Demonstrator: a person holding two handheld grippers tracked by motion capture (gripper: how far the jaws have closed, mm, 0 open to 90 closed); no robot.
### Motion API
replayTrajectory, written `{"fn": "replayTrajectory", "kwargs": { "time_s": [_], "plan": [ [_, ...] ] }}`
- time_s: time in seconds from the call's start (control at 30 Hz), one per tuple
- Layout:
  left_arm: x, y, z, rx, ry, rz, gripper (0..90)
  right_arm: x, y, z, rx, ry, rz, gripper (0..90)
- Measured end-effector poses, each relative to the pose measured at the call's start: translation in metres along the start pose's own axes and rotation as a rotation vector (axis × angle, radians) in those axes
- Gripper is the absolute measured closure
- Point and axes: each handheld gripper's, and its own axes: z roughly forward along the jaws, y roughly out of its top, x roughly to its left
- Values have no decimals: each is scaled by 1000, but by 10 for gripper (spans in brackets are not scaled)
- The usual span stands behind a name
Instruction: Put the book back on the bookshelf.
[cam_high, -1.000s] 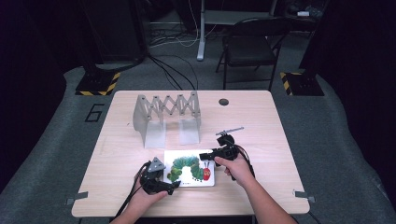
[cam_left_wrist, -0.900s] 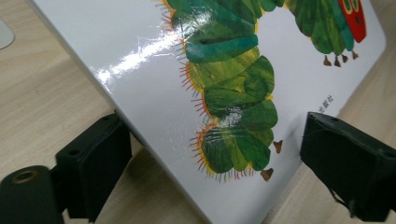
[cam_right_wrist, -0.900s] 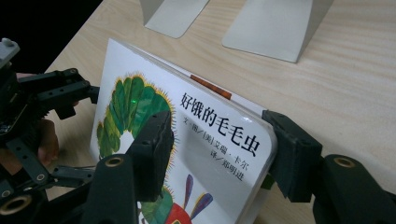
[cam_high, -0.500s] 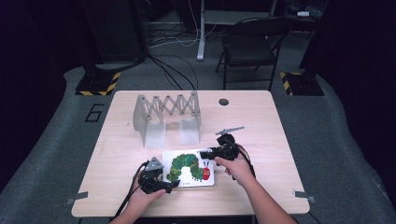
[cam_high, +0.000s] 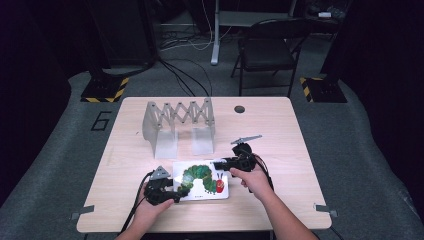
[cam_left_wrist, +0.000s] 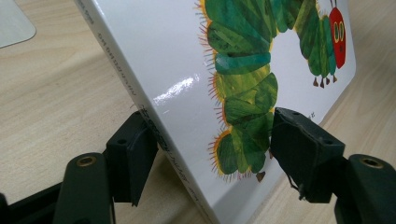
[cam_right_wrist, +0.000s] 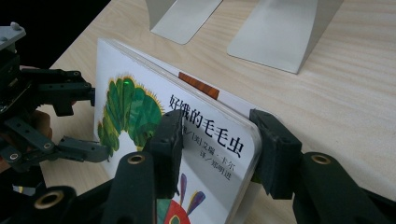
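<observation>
High view: a picture book (cam_high: 202, 181) with a green caterpillar on its white cover lies on the tabletop (cam_high: 125, 150) near the person's edge, just in front of a grey folding rack (cam_high: 180, 127). The left claw (cam_high: 182, 191) sits at the book's near left corner, and the right claw (cam_high: 216, 162) meets its far right corner.

Left gripper view: the book (cam_left_wrist: 187, 56) tilts up off the wood, its spine edge between the jaws. The left claw (cam_left_wrist: 212, 149) has just been closing, with the book between its pads; one pad lies against the spine side and the other against the cover, though I cannot tell how firmly they bite.

Right gripper view: the right claw (cam_right_wrist: 217, 144) is clamped on the book's (cam_right_wrist: 140, 112) corner near the printed title, jaws as narrow as the book's thickness allows. The left claw (cam_right_wrist: 100, 126) appears farther off at the opposite end.

Judging from this, the glossy cover is the risk: a corner-only grip may let the book slide or swing if one hand lifts before the other. Uneven pulling could also splay the pages open or knock it into the rack's feet (cam_right_wrist: 285, 32).
</observation>
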Motion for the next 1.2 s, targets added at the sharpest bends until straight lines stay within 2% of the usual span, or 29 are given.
{"fn": "replayTrajectory", "kwargs": {
  "time_s": [0.1, 0.3, 0.37, 0.4, 0.5, 0.57, 0.6, 0.63, 0.73, 0.8, 0.83, 0.9, 1.0, 1.13, 1.2],
  "plan": [
    [1, 1, -2, 2, -4, -8, 343, 2, 1, -1, 1, -2, 0, 558],
    [1, 2, -4, -10, 30, 17, 361, 5, 2, -3, -7, 2, -10, 569],
    [2, 2, -6, -15, 28, 22, 377, 6, 3, -4, -14, -1, -22, 575],
    [1, 2, -6, -17, 27, 5, 387, 7, 3, -5, -17, 1, -22, 575],
    [2, 3, -9, -17, 31, 8, 413, 9, 4, -7, -23, 2, -23, 578],
    [3, 4, -10, -22, 35, 17, 428, 10, 4, -8, -35, 6, -49, 580],
    [2, 4, -11, -28, 33, 3, 436, 11, 5, -8, -37, 7, -50, 580],
    [4, 4, -11, -33, 40, 27, 443, 12, 5, -9, -38, 7, -45, 581],
    [5, 5, -14, -35, 58, 47, 461, 14, 6, -11, -45, 10, -63, 581],
    [4, 6, -15, -33, 63, 46, 464, 17, 6, -12, -47, 9, -63, 580],
    [4, 6, -15, -34, 68, 62, 467, 18, 7, -12, -47, 11, -70, 579],
    [4, 6, -16, -46, 76, 57, 475, 20, 7, -13, -51, 11, -76, 576],
    [3, 7, -18, -49, 106, 86, 485, 22, 8, -15, -57, 21, -81, 568],
    [2, 8, -19, -55, 135, 100, 492, 27, 9, -16, -57, 24, -80, 559],
    [3, 8, -21, -64, 143, 109, 506, 30, 10, -17, -65, 25, -113, 541]
  ]
}}
